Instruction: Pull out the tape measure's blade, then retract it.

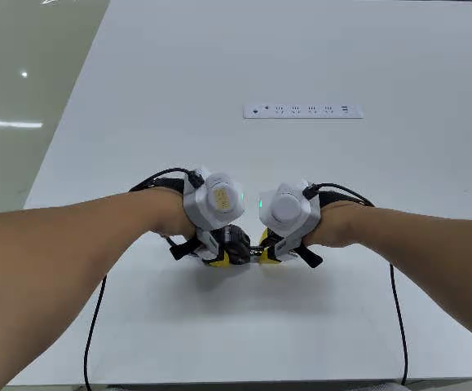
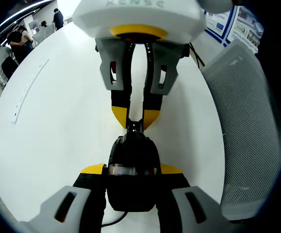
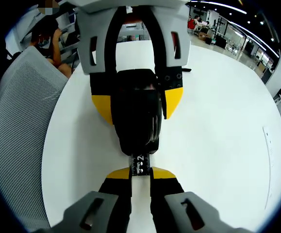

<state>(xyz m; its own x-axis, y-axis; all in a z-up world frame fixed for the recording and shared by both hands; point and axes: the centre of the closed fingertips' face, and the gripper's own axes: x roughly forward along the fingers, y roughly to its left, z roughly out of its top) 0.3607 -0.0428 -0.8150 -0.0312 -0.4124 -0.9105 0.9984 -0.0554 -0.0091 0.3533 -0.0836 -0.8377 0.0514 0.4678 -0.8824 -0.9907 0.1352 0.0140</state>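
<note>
A black tape measure (image 1: 236, 243) rests low over the white table (image 1: 219, 98), between the two grippers. My left gripper (image 1: 222, 251) is shut on its body (image 2: 132, 170), with one yellow-tipped finger (image 2: 94, 169) on each side. My right gripper (image 1: 267, 249) faces it tip to tip. In the right gripper view, this gripper (image 3: 140, 173) is shut on the end of the blade (image 3: 140, 162), which sticks out only a short way from the case (image 3: 138, 116); a "2" mark shows. In the left gripper view the right gripper (image 2: 135, 121) pinches at the case mouth.
A white power strip (image 1: 303, 111) lies further back on the table. A grey mesh chair (image 2: 247, 126) stands past the table edge, also seen as the mesh chair (image 3: 19, 126). Black cables (image 1: 94, 318) trail from both grippers. People are in the room behind.
</note>
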